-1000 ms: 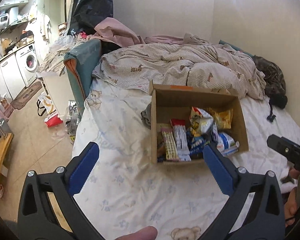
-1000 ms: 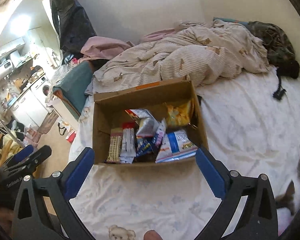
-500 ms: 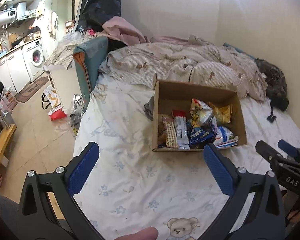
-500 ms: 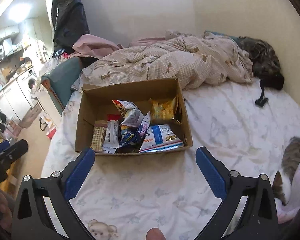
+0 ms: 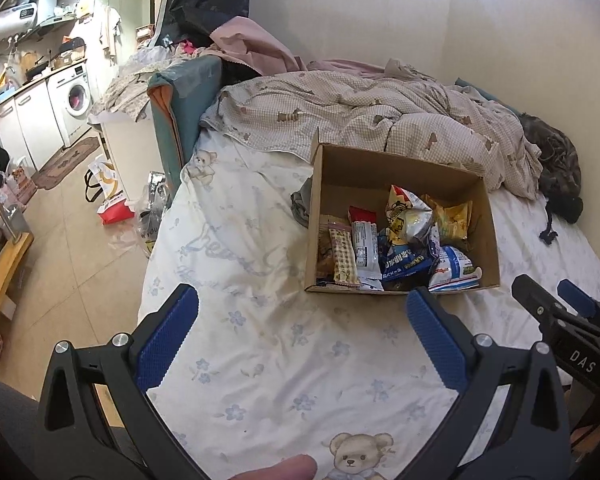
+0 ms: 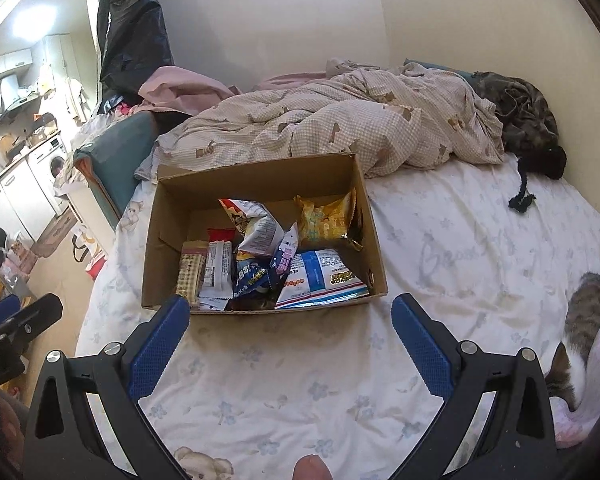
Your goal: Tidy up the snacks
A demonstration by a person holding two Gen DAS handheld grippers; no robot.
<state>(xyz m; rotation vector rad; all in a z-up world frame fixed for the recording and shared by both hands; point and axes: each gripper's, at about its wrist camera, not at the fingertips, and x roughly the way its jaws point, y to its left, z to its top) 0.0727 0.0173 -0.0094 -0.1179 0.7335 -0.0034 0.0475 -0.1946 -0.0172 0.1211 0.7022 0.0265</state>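
Observation:
A brown cardboard box (image 5: 494,248) (image 6: 256,178) sits on the bed, holding several snack packets: a checkered bar (image 6: 190,272), a white bar with a red end (image 6: 218,266), a blue packet (image 6: 252,278), a white-and-blue bag (image 6: 320,276), a yellow bag (image 6: 326,218) and a crumpled white bag (image 6: 256,228). My left gripper (image 5: 300,312) is open and empty, held back from the box's near wall. My right gripper (image 6: 292,316) is open and empty, just short of the box's near edge. Each gripper shows at the edge of the other's view.
The bed has a white floral sheet (image 6: 460,248) and a crumpled checked duvet (image 5: 360,116) behind the box. A cat (image 6: 584,320) lies at the right edge. A dark bundle (image 6: 528,120) lies at the far right. The bed's left edge drops to a tiled floor (image 5: 60,248) with bags.
Both grippers have pulled back and up from the box, so it sits farther away. Both stay open and empty. The cat has come into the right wrist view.

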